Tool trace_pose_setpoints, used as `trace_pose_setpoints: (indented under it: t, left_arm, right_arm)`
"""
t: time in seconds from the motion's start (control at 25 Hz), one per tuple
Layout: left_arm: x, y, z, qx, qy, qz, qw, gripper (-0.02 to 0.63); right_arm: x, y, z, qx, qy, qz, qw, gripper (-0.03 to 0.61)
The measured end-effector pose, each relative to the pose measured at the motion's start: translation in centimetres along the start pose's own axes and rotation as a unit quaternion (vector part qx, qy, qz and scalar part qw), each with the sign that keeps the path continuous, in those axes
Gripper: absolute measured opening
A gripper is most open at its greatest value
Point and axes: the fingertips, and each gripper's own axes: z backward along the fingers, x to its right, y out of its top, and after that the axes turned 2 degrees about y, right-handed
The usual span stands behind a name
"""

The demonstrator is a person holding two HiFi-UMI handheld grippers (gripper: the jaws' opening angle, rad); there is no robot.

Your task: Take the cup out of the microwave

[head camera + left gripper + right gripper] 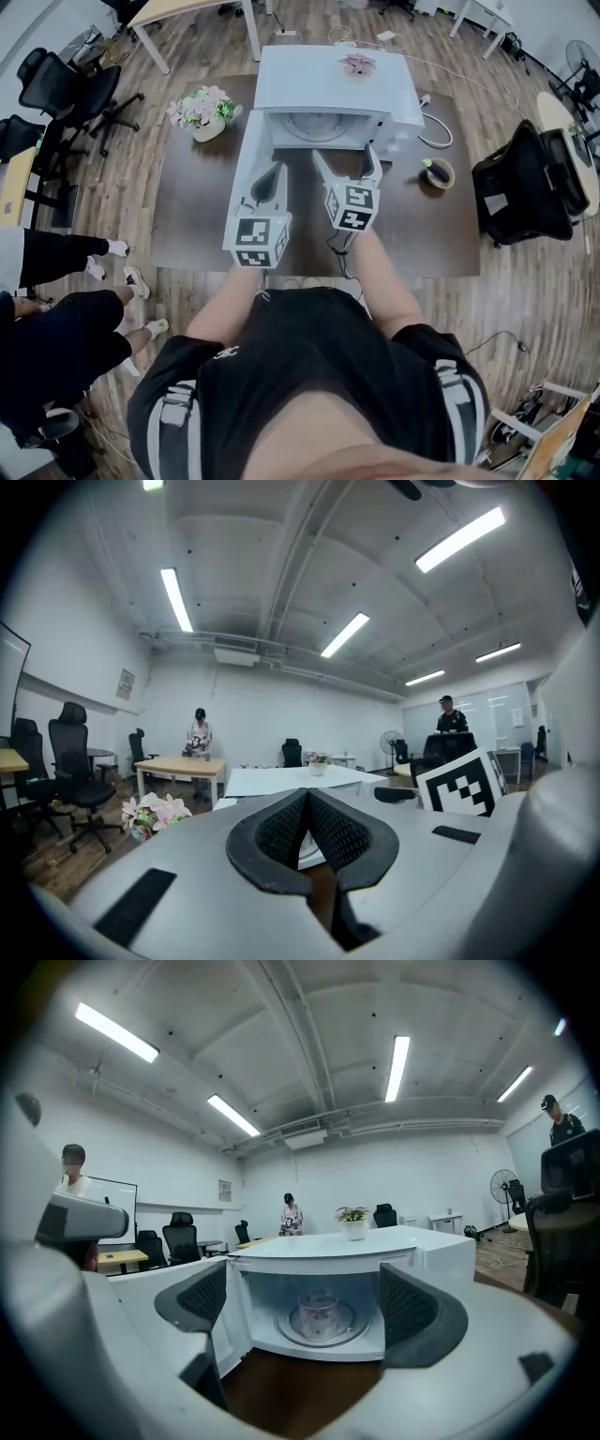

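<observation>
A white microwave (328, 80) stands at the back of the dark table (422, 234), its door (248, 155) swung open to the left. In the right gripper view a clear glass cup (319, 1312) sits upright on the turntable inside. My right gripper (347, 161) (314, 1297) is open and level in front of the cavity, short of the cup, with nothing between its fingers. My left gripper (270, 173) (307, 794) is shut and empty beside the open door. In the head view the cup itself is hard to make out.
A pot of pink flowers (206, 111) stands left of the microwave, and a small plant (357, 64) sits on top of it. A small round bowl (438, 173) and a white cable (436, 131) lie to the right. A black chair (530, 183) and bystanders' legs (66, 281) flank the table.
</observation>
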Motion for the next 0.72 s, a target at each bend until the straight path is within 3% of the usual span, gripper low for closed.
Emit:
trace_pose_setpoints:
  t: [0.56,0.72]
  left_arm:
    - [0.5,-1.7,-2.9,-0.012,0.022,0.009,0.9997,0.002]
    - [0.6,-2.1,-3.7,-0.015,0.031,0.009,0.9994,0.002]
  right_arm:
    - [3.1,-9.2,-13.2,-0.084,0.001,-0.004,0.996,0.489]
    - [3.6,-10.9,-15.9,-0.096,0.019,-0.007,0.995,0.489]
